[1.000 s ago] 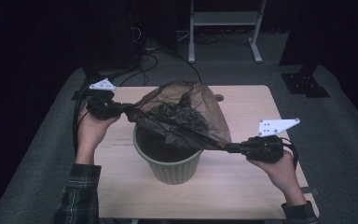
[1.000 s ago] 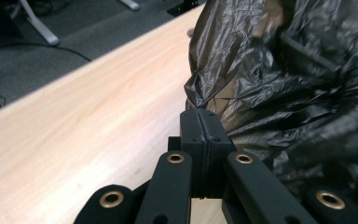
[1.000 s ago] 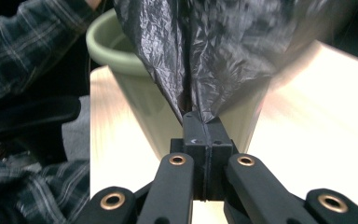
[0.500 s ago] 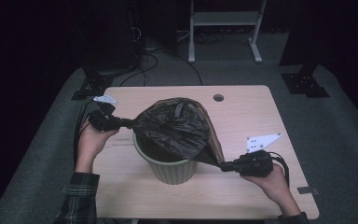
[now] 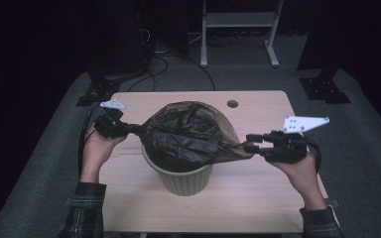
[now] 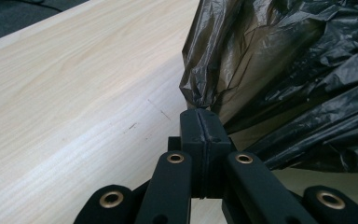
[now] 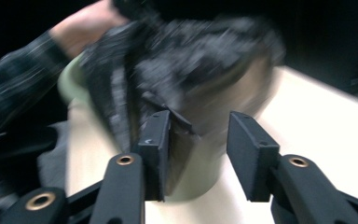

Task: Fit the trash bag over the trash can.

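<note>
high view showed the right gripper (image 5: 250,142) had risen and swung outward since half a second before, off the bag's lower edge, while the left gripper (image 5: 130,130) kept its place. the crinkled black plastic bin bag (image 5: 191,134) lay draped over the round pale green plastic bin (image 5: 186,178) between the two grippers, its long axis running from one gripper to the other across the light wooden table (image 5: 258,198). the left gripper's jaws were pressed together on a pinched fold of the bag's rim. the right gripper's jaws stood well apart, holding nothing, the bag just ahead of them.
</note>
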A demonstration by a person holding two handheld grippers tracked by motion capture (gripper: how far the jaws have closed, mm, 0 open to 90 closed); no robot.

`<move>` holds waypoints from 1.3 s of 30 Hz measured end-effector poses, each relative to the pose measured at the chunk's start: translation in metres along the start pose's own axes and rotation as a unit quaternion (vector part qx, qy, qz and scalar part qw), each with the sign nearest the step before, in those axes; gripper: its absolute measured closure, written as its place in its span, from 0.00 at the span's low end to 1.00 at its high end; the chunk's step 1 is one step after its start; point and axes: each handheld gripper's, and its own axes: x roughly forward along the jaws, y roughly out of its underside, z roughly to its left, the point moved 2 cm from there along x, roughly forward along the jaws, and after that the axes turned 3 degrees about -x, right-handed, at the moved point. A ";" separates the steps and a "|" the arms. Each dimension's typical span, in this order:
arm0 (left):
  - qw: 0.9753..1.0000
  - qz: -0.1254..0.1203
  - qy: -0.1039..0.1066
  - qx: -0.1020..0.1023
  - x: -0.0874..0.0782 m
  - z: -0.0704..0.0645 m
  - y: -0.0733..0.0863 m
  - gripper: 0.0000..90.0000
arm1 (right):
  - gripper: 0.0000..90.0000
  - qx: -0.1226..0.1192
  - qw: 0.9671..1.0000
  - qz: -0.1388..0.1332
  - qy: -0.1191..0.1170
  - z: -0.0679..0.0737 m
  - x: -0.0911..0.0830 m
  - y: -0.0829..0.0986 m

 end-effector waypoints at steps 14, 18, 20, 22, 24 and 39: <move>1.000 0.002 -0.020 0.008 -0.008 0.006 -0.002 1.00 | 0.56 -0.013 0.998 -0.059 0.031 -0.031 -0.007 -0.065; 1.000 0.000 -0.023 0.007 -0.008 0.008 -0.001 1.00 | 0.56 -0.016 0.997 -0.060 0.044 -0.032 -0.018 -0.071; 1.000 -0.001 -0.024 0.009 -0.008 0.007 -0.001 1.00 | 0.56 -0.014 0.997 -0.060 0.053 -0.036 -0.022 -0.071; 1.000 -0.001 -0.024 0.010 -0.008 0.007 -0.001 1.00 | 0.56 -0.007 0.996 -0.071 0.062 -0.040 -0.027 -0.071; 1.000 -0.003 -0.022 0.011 -0.008 0.007 -0.002 1.00 | 0.57 0.004 0.994 -0.079 0.070 -0.046 -0.030 -0.072; 1.000 -0.005 -0.016 0.022 -0.006 0.002 -0.006 1.00 | 0.63 0.055 0.997 0.049 0.029 -0.072 0.082 -0.048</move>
